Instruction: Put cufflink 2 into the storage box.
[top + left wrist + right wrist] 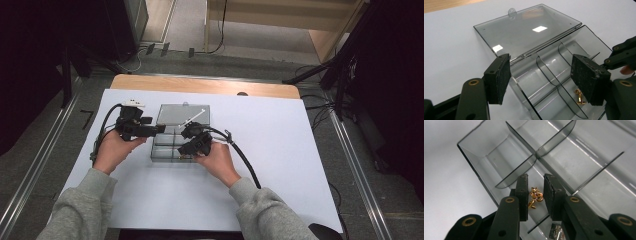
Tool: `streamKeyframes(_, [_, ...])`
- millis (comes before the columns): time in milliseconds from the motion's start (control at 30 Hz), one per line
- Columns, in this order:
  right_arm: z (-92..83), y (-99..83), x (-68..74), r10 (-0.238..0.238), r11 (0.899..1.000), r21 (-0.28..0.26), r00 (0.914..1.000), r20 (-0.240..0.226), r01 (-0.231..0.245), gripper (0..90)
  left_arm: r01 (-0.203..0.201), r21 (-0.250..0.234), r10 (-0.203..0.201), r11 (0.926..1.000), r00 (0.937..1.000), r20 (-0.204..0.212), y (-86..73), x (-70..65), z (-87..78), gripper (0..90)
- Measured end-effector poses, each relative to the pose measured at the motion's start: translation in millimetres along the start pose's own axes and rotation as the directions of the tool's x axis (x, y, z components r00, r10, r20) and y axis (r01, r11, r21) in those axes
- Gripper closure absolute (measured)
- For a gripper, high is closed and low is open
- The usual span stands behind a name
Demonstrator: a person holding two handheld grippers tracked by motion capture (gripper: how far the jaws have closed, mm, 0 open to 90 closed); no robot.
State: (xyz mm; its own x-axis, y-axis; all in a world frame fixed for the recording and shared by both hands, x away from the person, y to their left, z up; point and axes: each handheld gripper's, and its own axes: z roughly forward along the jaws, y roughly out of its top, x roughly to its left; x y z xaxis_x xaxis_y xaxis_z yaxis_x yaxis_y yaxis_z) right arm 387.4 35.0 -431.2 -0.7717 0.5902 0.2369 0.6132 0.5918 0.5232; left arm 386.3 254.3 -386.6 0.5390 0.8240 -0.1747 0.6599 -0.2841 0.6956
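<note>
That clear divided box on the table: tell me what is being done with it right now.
A person works at a clear compartment box with its lid folded open on the white table. The left gripper straddles one end of the box, jaws wide, not pressing on it. The right gripper reaches into a front compartment, where a small gold earring sits between its slightly parted jaws. Whether it is being dropped off or picked up, I cannot tell.
</note>
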Motion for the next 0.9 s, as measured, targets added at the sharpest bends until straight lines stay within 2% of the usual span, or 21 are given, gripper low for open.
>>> streamKeyframes(100, [-6.1,0.9,-0.6,-0.002,1.0,-0.022,1.0,0.0,0.002,74.7,0.011,0.021,-0.011,0.9997,0.9999,0.002,0.4,0.9,1.4,34.3])
streamKeyframes(233, [-16.5,2.0,-2.4,-0.004,0.999,-0.053,1.0,0.005,0.004,73.8,0.022,0.025,-0.022,0.9995,0.9998,0.001,2.6,1.8,1.4,35.1])
streamKeyframes(333, [-26.1,2.5,-5.9,0.0,0.997,-0.082,0.9999,0.017,0.002,72.3,0.047,0.025,-0.047,0.9986,0.9988,0.014,5.3,3.7,0.7,36.4])
streamKeyframes(567, [-46.2,1.5,-23.3,0.04,0.989,-0.147,0.9982,0.045,-0.033,67.3,0.052,0.041,-0.053,0.9978,0.9985,0.015,10.5,7.4,4.7,37.5])
streamKeyframes(733, [-56.5,-0.9,-39.0,0.092,0.979,-0.189,0.9941,0.057,-0.08,64.4,0.051,0.05,-0.052,0.9974,0.9986,0.007,14.0,9.0,9.0,38.2])
streamKeyframes(833, [-60.1,-1.9,-44.2,0.102,0.975,-0.204,0.9925,0.069,-0.086,63.8,0.066,0.059,-0.067,0.996,0.9977,0.01,15.9,11.6,10.9,39.8])
streamKeyframes(900, [-61.7,-1.9,-46.0,0.105,0.974,-0.211,0.9915,0.077,-0.086,63.4,0.091,0.07,-0.092,0.9934,0.9957,0.014,17.6,12.4,11.4,42.2])
